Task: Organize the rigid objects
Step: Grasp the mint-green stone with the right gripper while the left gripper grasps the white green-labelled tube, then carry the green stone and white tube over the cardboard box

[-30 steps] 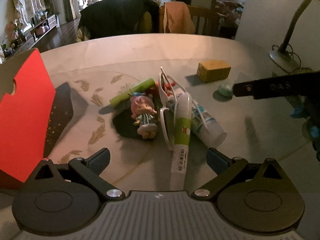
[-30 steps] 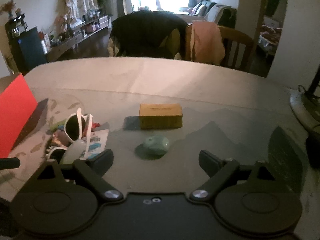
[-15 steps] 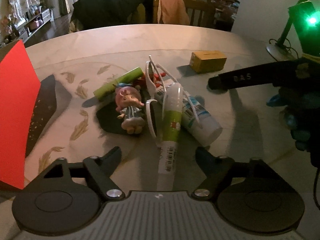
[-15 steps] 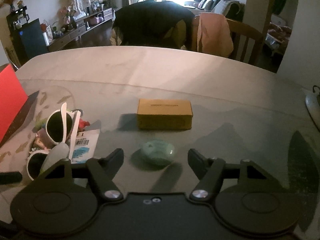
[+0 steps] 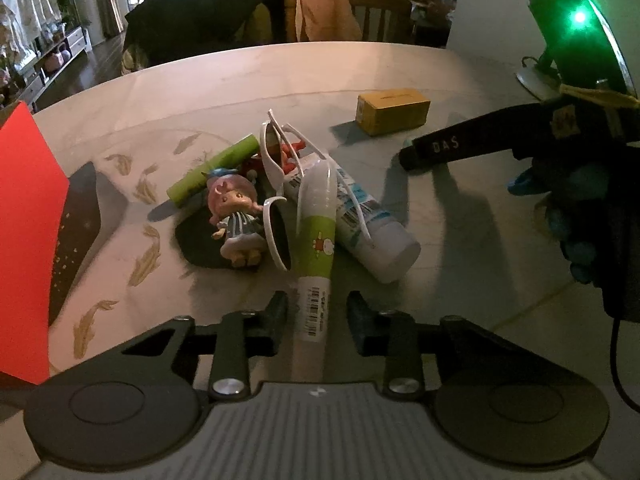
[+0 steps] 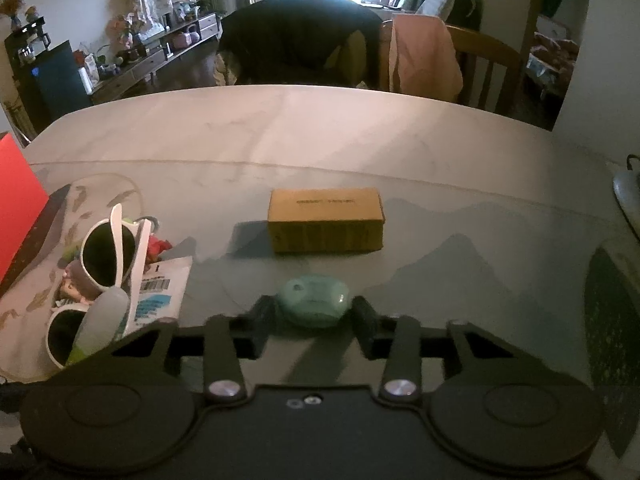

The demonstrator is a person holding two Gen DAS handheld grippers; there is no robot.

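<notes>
As both pairs of jaws finish closing in, the left gripper [image 5: 316,316] brackets the barcoded tail of a white-and-green squeeze tube [image 5: 316,248], its dark fingers narrowed to either side of the tube, though contact with the pads cannot be made out. The right gripper [image 6: 314,314] has its fingers drawn in against the two ends of a small teal oval case [image 6: 314,300] resting on the pale round table [image 6: 320,140]. Around the tube, a heap of belongings crowds a clear mat printed with gold feathers [image 5: 144,256]: white-framed sunglasses [image 5: 280,184] draped over the tube, a pink-haired doll figurine [image 5: 236,216] just left of them, a lime-green cylinder [image 5: 212,168] behind the doll, and a white bottle with blue print [image 5: 360,220] lying under the sunglasses' arms. Beyond the teal case, a yellow cardboard box [image 6: 325,220] sits apart from the pile. A red card panel [image 5: 24,240] stands at the far left edge. Chairs hung with a dark coat [image 6: 304,36] and a peach garment [image 6: 424,60] line the table's far side.
</notes>
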